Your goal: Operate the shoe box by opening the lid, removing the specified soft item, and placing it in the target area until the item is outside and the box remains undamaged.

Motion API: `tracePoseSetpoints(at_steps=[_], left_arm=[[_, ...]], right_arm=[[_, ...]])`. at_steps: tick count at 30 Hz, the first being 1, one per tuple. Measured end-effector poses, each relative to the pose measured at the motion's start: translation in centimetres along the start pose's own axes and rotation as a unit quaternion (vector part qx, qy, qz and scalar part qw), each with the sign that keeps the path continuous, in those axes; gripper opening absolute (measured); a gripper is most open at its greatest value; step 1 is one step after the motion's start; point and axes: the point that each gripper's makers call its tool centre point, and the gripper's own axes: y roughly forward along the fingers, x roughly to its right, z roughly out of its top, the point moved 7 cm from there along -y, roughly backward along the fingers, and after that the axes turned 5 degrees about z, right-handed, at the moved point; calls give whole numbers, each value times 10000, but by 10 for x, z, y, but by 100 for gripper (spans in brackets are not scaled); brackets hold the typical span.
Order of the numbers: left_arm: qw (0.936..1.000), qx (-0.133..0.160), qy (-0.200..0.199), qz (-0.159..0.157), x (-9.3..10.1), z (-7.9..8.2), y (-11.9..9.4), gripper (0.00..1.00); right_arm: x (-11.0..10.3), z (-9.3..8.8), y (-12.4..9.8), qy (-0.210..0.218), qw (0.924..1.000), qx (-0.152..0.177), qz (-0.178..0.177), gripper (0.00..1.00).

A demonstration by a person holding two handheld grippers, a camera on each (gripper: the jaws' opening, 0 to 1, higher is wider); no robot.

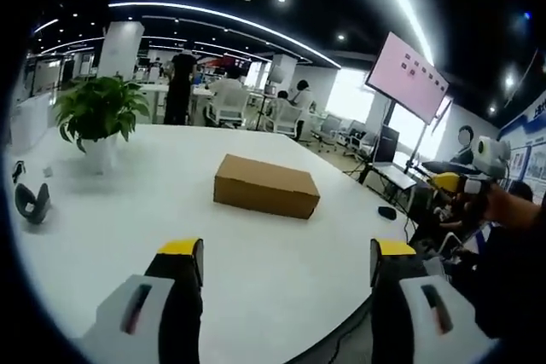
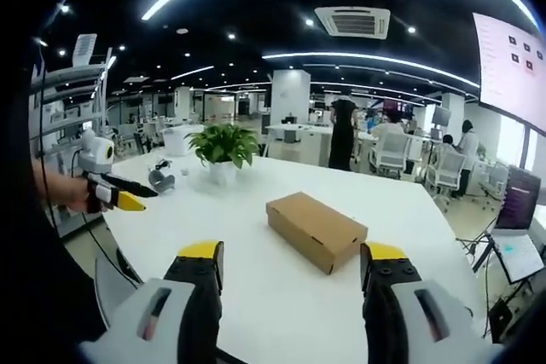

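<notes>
A shut brown cardboard shoe box [image 1: 266, 185] lies on the white table [image 1: 119, 236], lid down. My left gripper [image 1: 287, 263] hovers over the near table edge, well short of the box, open with nothing between its yellow-tipped fingers [image 1: 181, 249]. From the other side the box [image 2: 316, 229] sits a little ahead of my right gripper [image 2: 294, 266], which is also open and empty. A hand holds the right gripper [image 1: 465, 181] off the table's right edge in the left gripper view. The left gripper [image 2: 115, 192] shows at the left of the right gripper view.
A potted green plant [image 1: 98, 112] [image 2: 223, 147] stands at the table's far side. A dark headset-like object [image 1: 32, 202] lies near it. A small black item [image 1: 387, 212] rests by the right edge. A wall screen [image 1: 408, 77], chairs and people stand beyond.
</notes>
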Motion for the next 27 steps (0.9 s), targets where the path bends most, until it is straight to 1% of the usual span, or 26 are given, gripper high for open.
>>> tracePoseSetpoints(at_steps=[1, 2, 3, 6, 10, 13, 14, 15, 16, 17, 18, 20, 23, 24, 25, 27], left_arm=[[10000, 24, -32, -8, -2, 1, 1, 88], [10000, 49, -84, -19, -3, 2, 2, 93], [9999, 68, -125, -29, -4, 3, 3, 99], [9999, 78, -140, -61, -9, 8, 6, 99], [10000, 21, 10, -87, -10, 11, 10, 99], [9999, 39, 67, -85, -10, 12, 13, 99], [10000, -25, 63, -72, -10, 12, 16, 99], [9999, -109, 76, -100, -9, 11, 17, 98], [9998, -96, 113, -113, -7, 13, 17, 98], [9997, 28, 235, -110, -6, 17, 17, 98], [9995, 78, 281, -86, -6, 18, 16, 98], [9997, 86, 235, -50, -7, 15, 16, 97], [9999, -164, 20, -37, -8, 5, 17, 97], [9998, -150, 77, -60, -8, 6, 16, 97], [9998, -113, 152, -59, -7, 7, 15, 98], [9997, -78, 212, -7, -9, 8, 14, 98]], right_arm=[[0, 1, 0, 27, 9999, 87, -53, 77], [2, 1, -1, 23, 9999, 99, -104, 82], [3, 1, -2, -1, 9998, 87, -185, 83], [5, 1, -4, 69, 9994, 114, -316, 84], [5, 2, -6, 163, 9989, 187, -391, 85], [4, -1, -5, 153, 9988, 152, -435, 91], [3, -2, -5, 125, 9987, 179, -461, 94], [3, -3, -6, 132, 9984, 224, -504, 95], [4, -5, -6, 194, 9981, 254, -527, 95], [3, -8, -5, 415, 9975, 246, -515, 96], [3, -9, -4, 516, 9972, 229, -498, 97], [4, -9, -4, 529, 9973, 219, -451, 97], [7, -8, -4, 475, 9969, 281, -561, 96], [9, -8, -4, 501, 9965, 293, -597, 95], [10, -10, -3, 502, 9965, 245, -627, 94], [15, -21, -4, 295, 9954, -275, -864, 87]])
